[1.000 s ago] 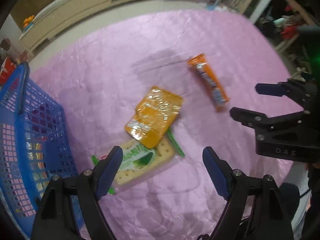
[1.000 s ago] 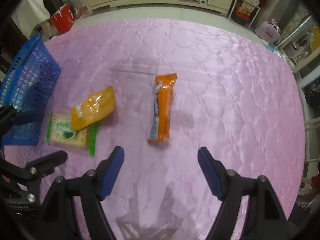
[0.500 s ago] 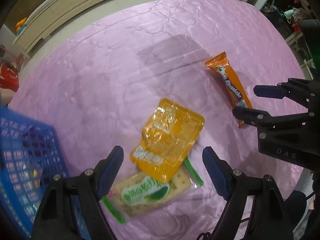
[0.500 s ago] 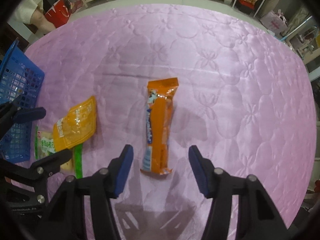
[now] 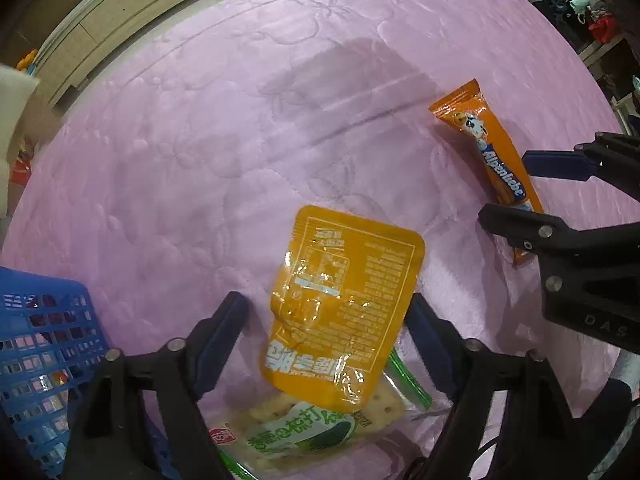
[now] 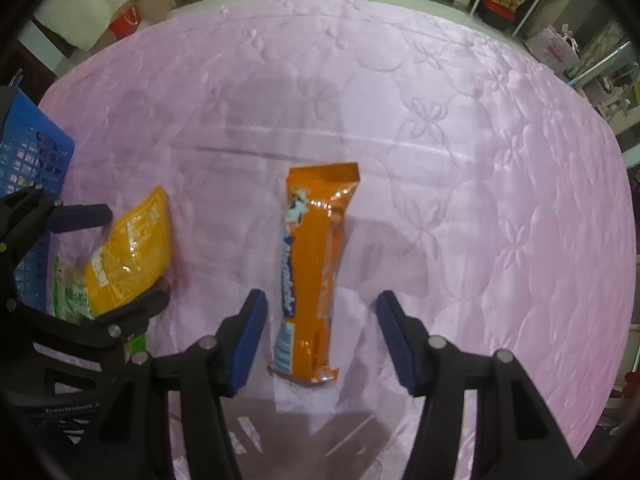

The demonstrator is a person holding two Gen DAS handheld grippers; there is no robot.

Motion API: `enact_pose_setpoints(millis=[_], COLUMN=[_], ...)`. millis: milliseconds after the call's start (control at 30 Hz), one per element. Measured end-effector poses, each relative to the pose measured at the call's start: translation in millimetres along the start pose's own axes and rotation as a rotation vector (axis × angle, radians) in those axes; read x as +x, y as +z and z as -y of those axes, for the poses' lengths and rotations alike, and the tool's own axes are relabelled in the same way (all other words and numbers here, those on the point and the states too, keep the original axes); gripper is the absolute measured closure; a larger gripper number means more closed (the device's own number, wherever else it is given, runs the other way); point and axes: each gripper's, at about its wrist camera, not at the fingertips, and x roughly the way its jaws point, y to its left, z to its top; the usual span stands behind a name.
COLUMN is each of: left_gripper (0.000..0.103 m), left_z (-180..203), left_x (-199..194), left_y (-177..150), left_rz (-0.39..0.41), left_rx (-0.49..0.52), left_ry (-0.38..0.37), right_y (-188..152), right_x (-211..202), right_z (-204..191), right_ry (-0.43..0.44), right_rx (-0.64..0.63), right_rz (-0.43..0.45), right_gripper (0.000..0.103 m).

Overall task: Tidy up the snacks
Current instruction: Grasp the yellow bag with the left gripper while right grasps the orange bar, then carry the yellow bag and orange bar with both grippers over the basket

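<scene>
Pink quilt (image 5: pixel 200 152); orange stick pack (image 5: pixel 496 164) reads "Alpenliebe".

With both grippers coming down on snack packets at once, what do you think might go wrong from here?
1. The yellow pouch between the left gripper fingers overlaps the cracker pack, so closing may drag or lift both.
2. The right gripper, whose jaws have just been closing, straddles only the orange stick pack's near end; lifted there, the pack could droop or slip.
3. The grippers work close together and might collide on the way to the blue basket.
</scene>
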Motion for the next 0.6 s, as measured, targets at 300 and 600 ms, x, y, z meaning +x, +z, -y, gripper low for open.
enact_pose_setpoints(millis=[300, 600], left_gripper=[0.074, 0.085], left_z=[-1.0, -11.2], left_x=[-10.4, -46.7], left_y=[-12.1, -46.4], left_rz=[0.019, 0.069], left_rx=[-0.015, -0.028], left_ry=[-0.079, -0.125], right_y=[-3.5, -38.0], right_x=[1.8, -27.0], right_z=[-16.0, -19.2], right_ry=[0.026, 0.071], right_rx=[-0.002, 0.021], right_rz=[0.017, 0.021], right_gripper=[0.085, 0.086])
